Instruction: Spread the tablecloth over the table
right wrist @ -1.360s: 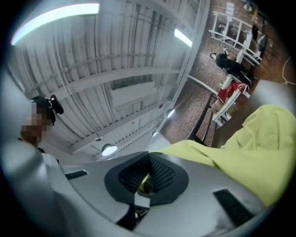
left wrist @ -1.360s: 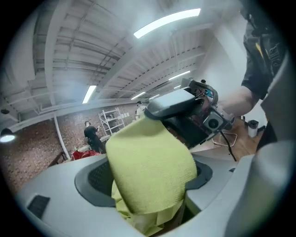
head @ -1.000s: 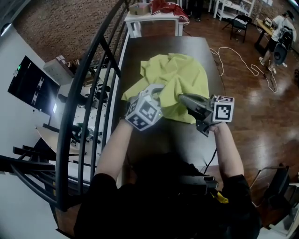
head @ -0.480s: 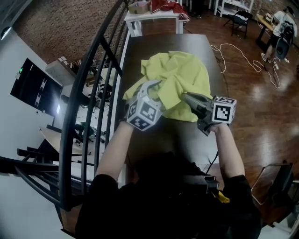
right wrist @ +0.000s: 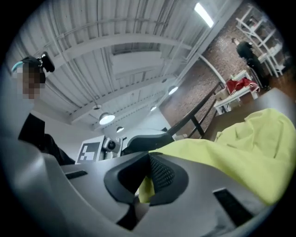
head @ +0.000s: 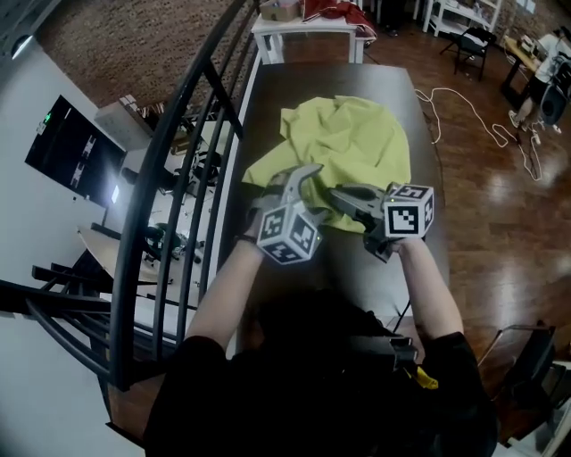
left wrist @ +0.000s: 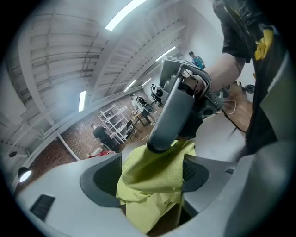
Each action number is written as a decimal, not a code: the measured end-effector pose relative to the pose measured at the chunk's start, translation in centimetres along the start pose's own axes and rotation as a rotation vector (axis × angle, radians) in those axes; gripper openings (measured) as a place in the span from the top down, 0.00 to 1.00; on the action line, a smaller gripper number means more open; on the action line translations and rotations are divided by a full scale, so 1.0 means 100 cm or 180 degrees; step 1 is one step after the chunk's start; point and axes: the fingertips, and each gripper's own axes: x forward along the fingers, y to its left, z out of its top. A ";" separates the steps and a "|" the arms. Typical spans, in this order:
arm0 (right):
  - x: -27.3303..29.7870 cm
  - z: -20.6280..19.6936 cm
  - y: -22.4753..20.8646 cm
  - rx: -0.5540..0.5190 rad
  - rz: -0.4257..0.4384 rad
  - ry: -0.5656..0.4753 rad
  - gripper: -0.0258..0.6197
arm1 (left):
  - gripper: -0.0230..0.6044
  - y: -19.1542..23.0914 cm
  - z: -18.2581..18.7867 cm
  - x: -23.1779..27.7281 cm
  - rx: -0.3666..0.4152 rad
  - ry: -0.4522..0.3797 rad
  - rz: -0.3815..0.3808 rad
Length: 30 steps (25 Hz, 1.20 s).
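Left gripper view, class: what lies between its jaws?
A fold of yellow-green tablecloth, seen in the left gripper view; the left gripper has just been opening its jaws.

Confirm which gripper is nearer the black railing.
Left. The left gripper, jaws just opening with the tablecloth between them, is on the railing side of the table. The right gripper, jaws shut on the tablecloth, is farther across.

Brick wall (head: 116, 45) at eleven o'clock, wooden floor (head: 500, 232) at three. Black railing (head: 134, 241) at nine, white table (head: 308, 27) at twelve.
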 end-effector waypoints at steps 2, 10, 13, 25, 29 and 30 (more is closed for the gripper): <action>0.010 -0.008 0.012 -0.0118 0.0164 0.0219 0.95 | 0.43 -0.005 -0.001 -0.001 0.0080 -0.0007 -0.0096; -0.002 -0.004 0.024 -0.0152 0.0454 0.0079 0.94 | 0.94 -0.005 -0.005 -0.011 0.0092 -0.0027 -0.0335; -0.026 0.004 0.021 -0.0044 0.0505 -0.0141 0.88 | 0.94 0.009 -0.006 -0.009 0.0006 0.0007 -0.0379; -0.014 -0.099 -0.079 0.0112 -0.1170 0.0361 0.69 | 0.94 0.080 0.083 0.021 -0.0479 -0.0544 -0.0146; -0.006 -0.095 -0.115 0.0184 -0.1709 0.0194 0.54 | 0.94 0.089 0.116 0.008 -0.0808 -0.0787 -0.0287; -0.006 -0.093 -0.124 0.0156 -0.1864 0.0177 0.46 | 0.94 0.090 0.122 0.003 -0.0810 -0.0829 -0.0305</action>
